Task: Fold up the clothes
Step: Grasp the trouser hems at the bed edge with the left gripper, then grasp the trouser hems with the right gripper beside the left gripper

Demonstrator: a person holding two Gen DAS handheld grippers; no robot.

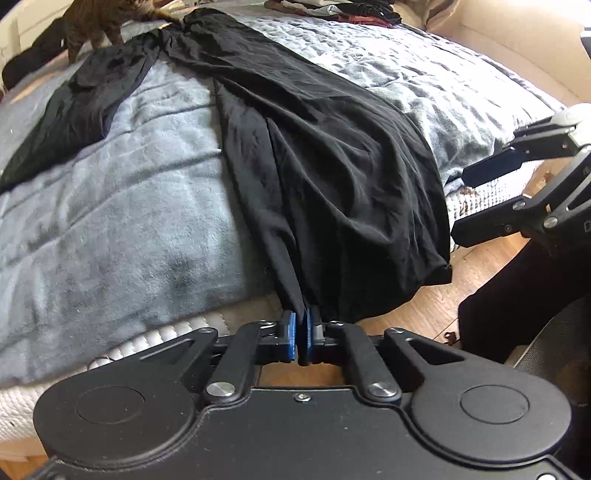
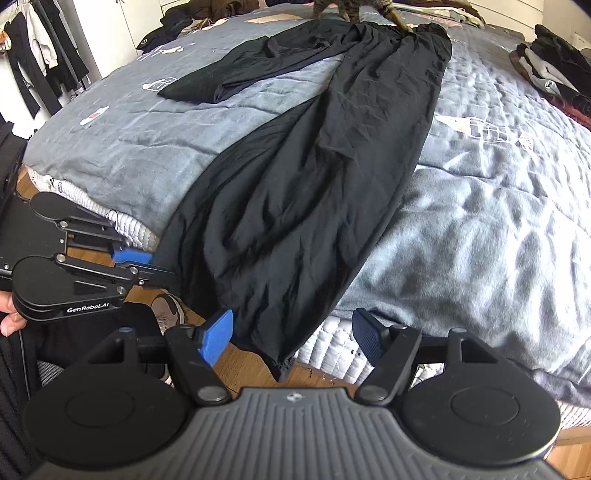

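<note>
A long black garment (image 1: 314, 155) lies stretched along the grey bed, its near end hanging over the mattress edge. My left gripper (image 1: 302, 332) is shut on that hem, the black cloth pinched between its blue pads. In the right wrist view the same garment (image 2: 306, 177) runs up the bed, one leg or sleeve splayed to the left. My right gripper (image 2: 291, 339) is open, its blue pads on either side of the dangling corner without touching it. The right gripper (image 1: 465, 199) shows open at the right edge of the left wrist view. The left gripper (image 2: 147, 262) appears at the left.
A tabby cat (image 1: 99, 22) stands on the garment's far end; the cat (image 2: 354, 7) is at the top edge. A grey blanket (image 1: 110, 206) covers the bed. Piled clothes (image 2: 554, 70) sit at the far right, hanging clothes (image 2: 33, 62) at left. Wooden floor (image 1: 424, 299) below.
</note>
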